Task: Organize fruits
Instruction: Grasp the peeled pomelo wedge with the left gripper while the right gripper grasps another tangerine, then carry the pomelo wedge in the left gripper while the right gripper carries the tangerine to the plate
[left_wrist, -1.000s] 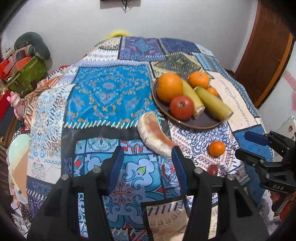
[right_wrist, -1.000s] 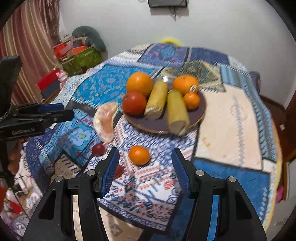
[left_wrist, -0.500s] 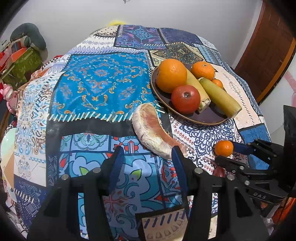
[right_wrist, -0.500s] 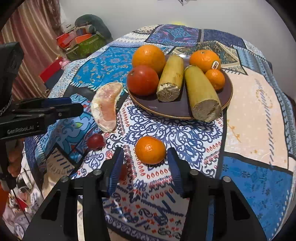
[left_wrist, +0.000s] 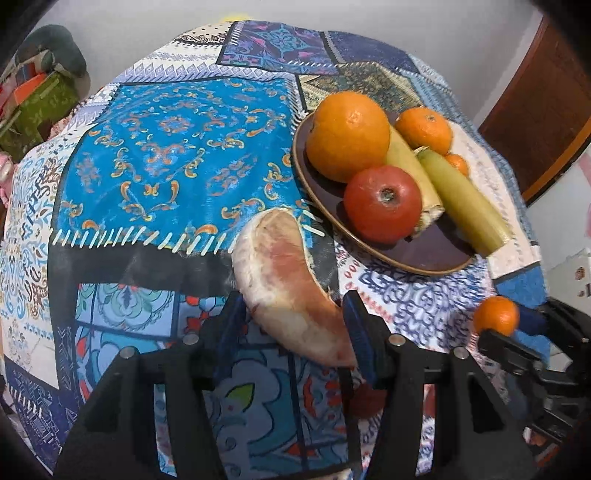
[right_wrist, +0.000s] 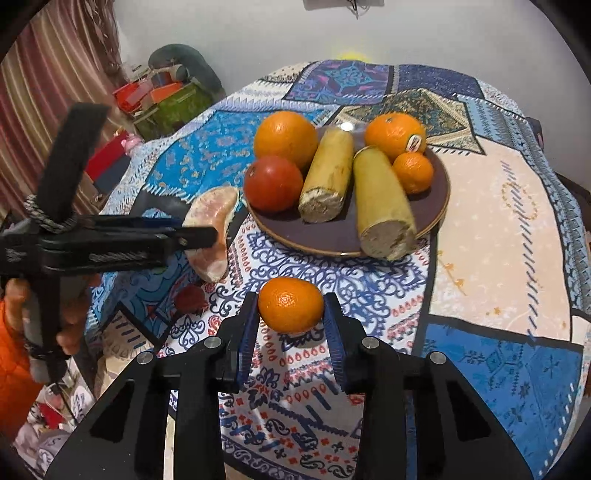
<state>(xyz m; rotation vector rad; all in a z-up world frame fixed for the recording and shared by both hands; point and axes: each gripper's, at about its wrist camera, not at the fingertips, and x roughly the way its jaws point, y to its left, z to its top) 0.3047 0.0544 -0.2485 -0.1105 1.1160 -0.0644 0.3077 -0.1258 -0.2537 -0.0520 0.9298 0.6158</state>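
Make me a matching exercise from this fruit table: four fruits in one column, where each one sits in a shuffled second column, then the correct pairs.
Fruits:
1. small tangerine
2. pomelo segment
3. tomato
4. stickered orange

Places:
A. at the near-left edge of the plate, beside the big orange
B. on the cloth, between the fingers of the right gripper
C. at the back right of the plate
D. on the cloth, left of the plate, between the open fingers of the left gripper

Pairs: 1-B, 2-D, 3-A, 4-C
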